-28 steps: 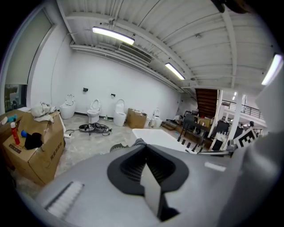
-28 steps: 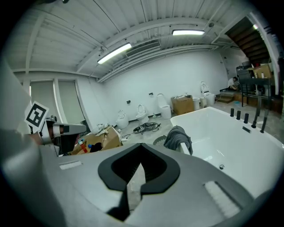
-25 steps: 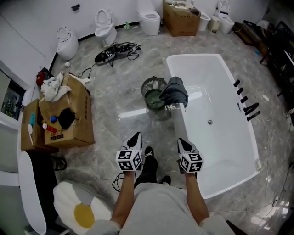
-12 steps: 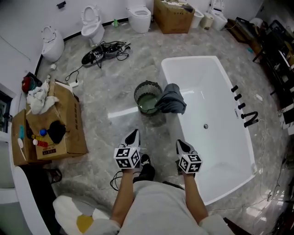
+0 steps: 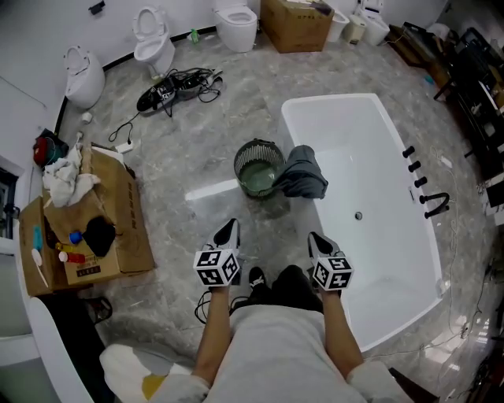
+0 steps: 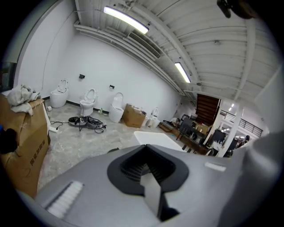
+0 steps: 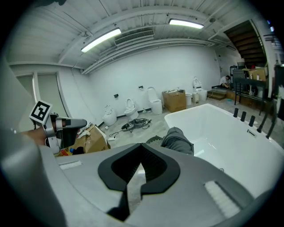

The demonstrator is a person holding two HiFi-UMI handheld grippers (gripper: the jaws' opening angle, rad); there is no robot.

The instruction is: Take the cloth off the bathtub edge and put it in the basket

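A grey cloth (image 5: 304, 173) hangs crumpled over the left rim of the white bathtub (image 5: 378, 149). Right beside it on the floor stands a dark round wire basket (image 5: 257, 167). My left gripper (image 5: 229, 229) and right gripper (image 5: 316, 238) are held side by side in front of the person, short of the basket and cloth, both shut and empty. In the right gripper view the cloth (image 7: 178, 141) lies ahead on the bathtub (image 7: 230, 133) rim, with the basket (image 7: 155, 142) just left of it. The left gripper view shows shut jaws and the bathtub (image 6: 155, 139) beyond.
Open cardboard boxes (image 5: 94, 228) holding rags and bottles stand at the left. Toilets (image 5: 150, 39) line the far wall, next to another box (image 5: 295, 24). A black tangle of cables (image 5: 177, 85) lies on the marble floor. Black taps (image 5: 425, 193) sit on the tub's right rim.
The person has stepped forward across the floor; both grippers moved with them, staying shut, and now stand a little nearer to the basket and cloth.
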